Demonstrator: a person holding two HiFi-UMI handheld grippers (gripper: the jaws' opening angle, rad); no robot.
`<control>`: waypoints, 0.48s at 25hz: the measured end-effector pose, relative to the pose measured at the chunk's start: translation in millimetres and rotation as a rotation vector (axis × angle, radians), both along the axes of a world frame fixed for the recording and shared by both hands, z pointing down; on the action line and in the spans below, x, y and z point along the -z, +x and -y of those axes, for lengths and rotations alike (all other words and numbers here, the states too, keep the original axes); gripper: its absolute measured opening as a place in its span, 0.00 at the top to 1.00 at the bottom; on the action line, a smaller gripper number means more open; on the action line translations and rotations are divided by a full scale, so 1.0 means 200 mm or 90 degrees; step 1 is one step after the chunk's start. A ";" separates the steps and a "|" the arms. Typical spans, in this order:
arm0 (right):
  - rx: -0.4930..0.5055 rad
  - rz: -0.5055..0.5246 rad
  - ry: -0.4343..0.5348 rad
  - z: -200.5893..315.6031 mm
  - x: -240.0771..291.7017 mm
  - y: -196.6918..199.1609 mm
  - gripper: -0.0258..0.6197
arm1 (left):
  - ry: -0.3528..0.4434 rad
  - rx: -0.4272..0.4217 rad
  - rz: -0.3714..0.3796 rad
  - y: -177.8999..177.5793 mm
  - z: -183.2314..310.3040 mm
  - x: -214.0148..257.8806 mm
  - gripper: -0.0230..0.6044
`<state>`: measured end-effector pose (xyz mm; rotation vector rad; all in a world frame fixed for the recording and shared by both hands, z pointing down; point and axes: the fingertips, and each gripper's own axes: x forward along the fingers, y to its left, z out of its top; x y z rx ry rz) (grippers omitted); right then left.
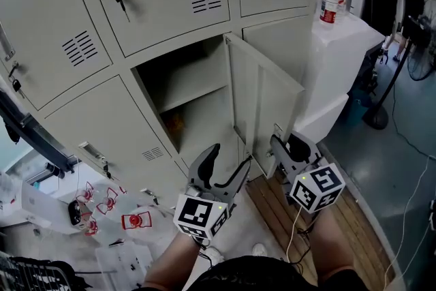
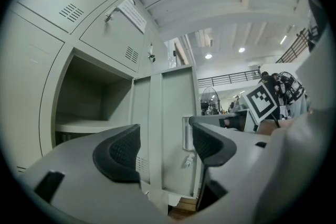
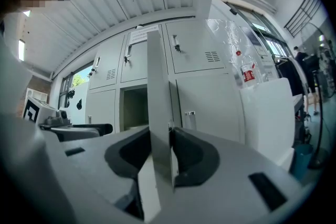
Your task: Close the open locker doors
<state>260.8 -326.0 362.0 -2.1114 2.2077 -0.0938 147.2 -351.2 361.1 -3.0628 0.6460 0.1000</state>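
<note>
Head view: my right gripper (image 1: 279, 144) is clamped on the free edge of the open locker door (image 1: 262, 102), which juts out at centre frame.
My left gripper (image 1: 230, 157) sits at 8 o'clock of that edge, jaws apart and empty. The open compartment (image 1: 184, 92) gapes at the door's 9 o'clock, a white cabinet (image 1: 340, 51) stands near at 2 o'clock, and wooden flooring (image 1: 272, 215) runs at 5 o'clock.

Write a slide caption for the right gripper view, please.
Right gripper closed on the edge of the open locker door.
</note>
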 end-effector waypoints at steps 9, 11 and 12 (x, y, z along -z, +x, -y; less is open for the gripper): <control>-0.005 0.000 0.002 0.01 0.00 -0.05 0.77 | -0.004 -0.006 -0.002 -0.05 0.03 0.00 0.46; -0.004 -0.004 0.001 0.01 0.00 -0.08 0.77 | -0.005 -0.006 -0.002 -0.07 0.04 0.01 0.47; -0.004 -0.005 0.001 0.01 0.01 -0.09 0.77 | -0.005 -0.006 -0.003 -0.08 0.04 0.01 0.47</control>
